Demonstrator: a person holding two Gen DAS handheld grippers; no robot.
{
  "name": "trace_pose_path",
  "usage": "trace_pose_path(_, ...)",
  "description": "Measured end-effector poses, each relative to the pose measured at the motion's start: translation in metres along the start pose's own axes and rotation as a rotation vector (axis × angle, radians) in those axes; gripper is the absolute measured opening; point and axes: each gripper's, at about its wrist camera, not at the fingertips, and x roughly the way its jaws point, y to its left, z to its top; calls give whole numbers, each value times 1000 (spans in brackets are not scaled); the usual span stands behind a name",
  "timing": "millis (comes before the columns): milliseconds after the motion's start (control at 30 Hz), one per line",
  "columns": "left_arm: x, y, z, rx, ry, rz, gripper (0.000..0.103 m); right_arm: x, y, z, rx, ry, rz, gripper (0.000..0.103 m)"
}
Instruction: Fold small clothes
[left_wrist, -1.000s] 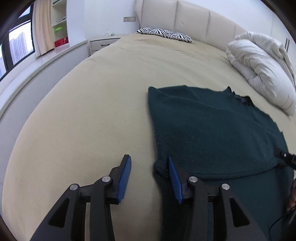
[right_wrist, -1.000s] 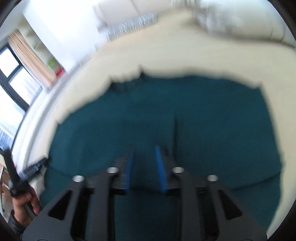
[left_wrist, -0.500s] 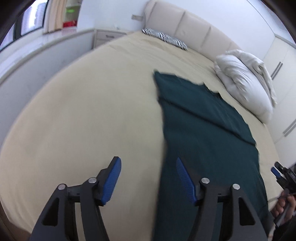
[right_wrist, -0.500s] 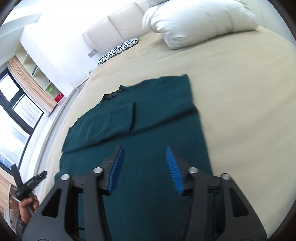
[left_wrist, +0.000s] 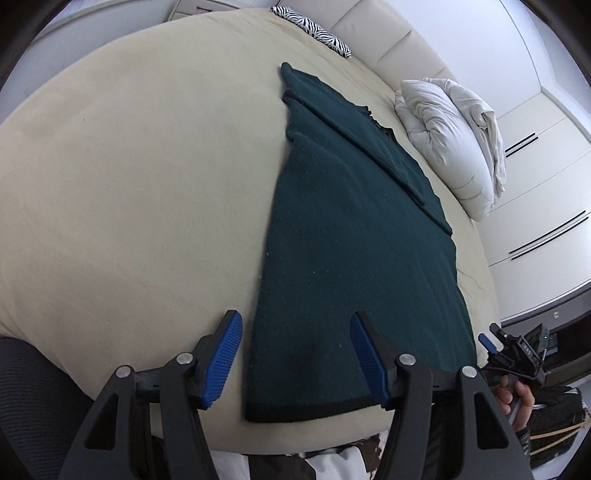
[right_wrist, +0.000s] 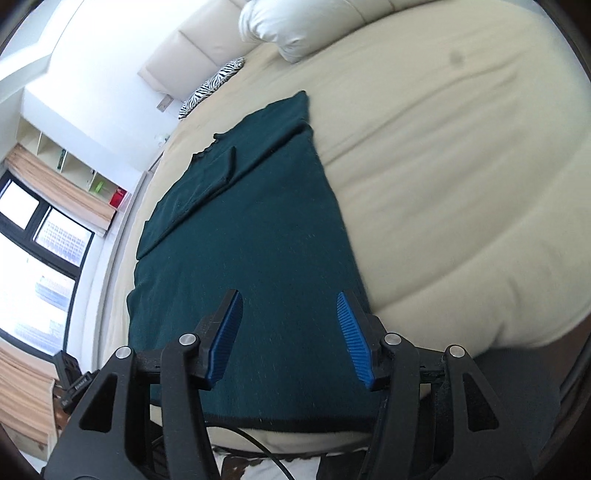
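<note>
Dark green garment (left_wrist: 354, 236) on beige bed (left_wrist: 129, 166) (zebra-striped pillow (left_wrist: 314, 29))

No text, label or number can be read for certain in either view. The other gripper's body (left_wrist: 524, 350) in the left wrist view carries small pale marks, and so does the one (right_wrist: 75, 384) in the right wrist view; both are too small and blurred to make out.

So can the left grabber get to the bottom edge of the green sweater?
Probably yes. The left gripper hangs open right over the green sweater, near its dark bottom hem at the bed's edge. Nothing lies between them, and its jaws hold nothing.
</note>
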Motion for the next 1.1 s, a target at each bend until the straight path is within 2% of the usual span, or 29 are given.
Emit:
trace_pose_path(133,0,3,-2,-20,41,-46,55,-6,-8,-7,12,51,-3,52)
trace_pose_path(300,-2,12,-10,-58,61,-75,39,-3,-21,-5,70,116,10,52)
trace_pose_path(533,-4,18,-14,-110,82,-113,36,-5,-35,-5,155,174,19,52)
trace_pose_path(633,-5,20,-16,-122,80,-99,23,-5,-37,-6,172,199,6,52)
trace_pose_path(700,-6,24,-17,-134,79,-93,10,-6,-37,-6,168,209,5,52)
trace_pose_path(800,-6,24,-20,-130,75,-85,8,-5,-36,-4,170,234,-16,52)
trace_pose_path(1100,-7,25,-22,-112,63,-75,7,12,-33,2,142,393,-115,52)
